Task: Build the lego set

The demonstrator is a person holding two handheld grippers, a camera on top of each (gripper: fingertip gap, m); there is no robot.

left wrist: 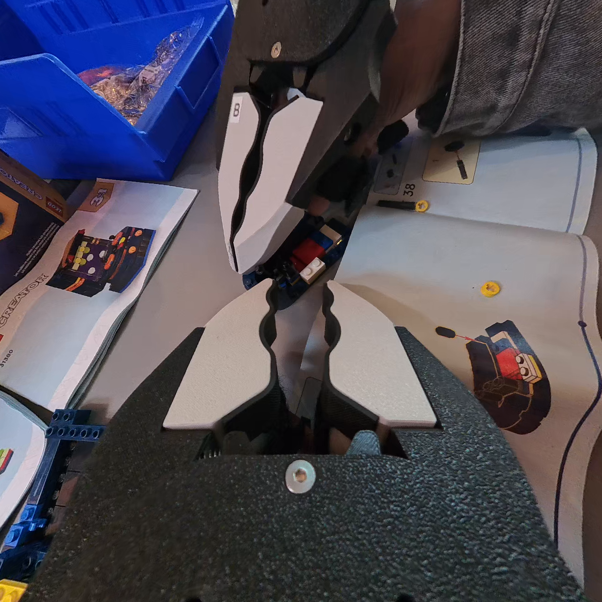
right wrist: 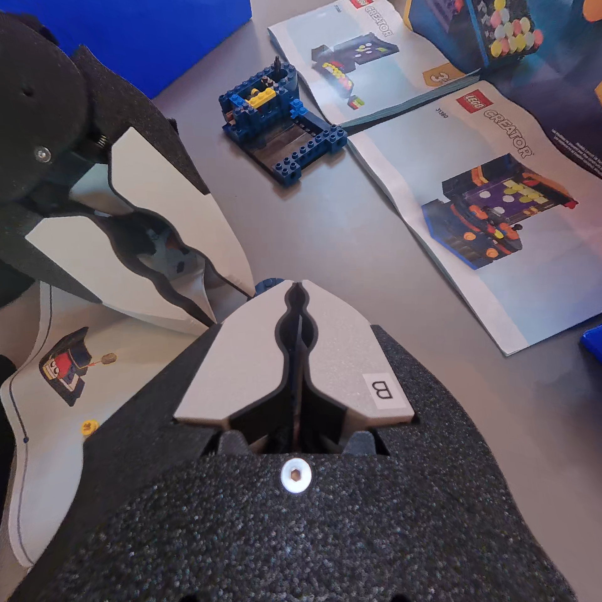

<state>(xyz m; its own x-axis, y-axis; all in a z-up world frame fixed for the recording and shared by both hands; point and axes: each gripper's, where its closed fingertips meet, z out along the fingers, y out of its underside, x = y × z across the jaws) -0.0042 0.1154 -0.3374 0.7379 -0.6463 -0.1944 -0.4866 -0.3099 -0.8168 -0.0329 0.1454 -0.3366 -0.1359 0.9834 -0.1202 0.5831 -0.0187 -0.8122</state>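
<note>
Both grippers share one build: a black, coarse-grained, wedge-shaped body narrowing toward two pale grey fingers with curved outer faces. The left gripper (left wrist: 299, 286) has wavy black rubber pads lining the inner edges of its fingers (left wrist: 234, 351), and a round silver hex-socket screw (left wrist: 300, 476) sits centred on its body. The right gripper (right wrist: 297, 285) shows the same scalloped black pads, a matching silver screw (right wrist: 295, 475), and a small white sticker (right wrist: 384, 391) with a black letter on one finger. The person wears a grey washed-denim sleeve (left wrist: 527, 62) with a stitched cuff.
</note>
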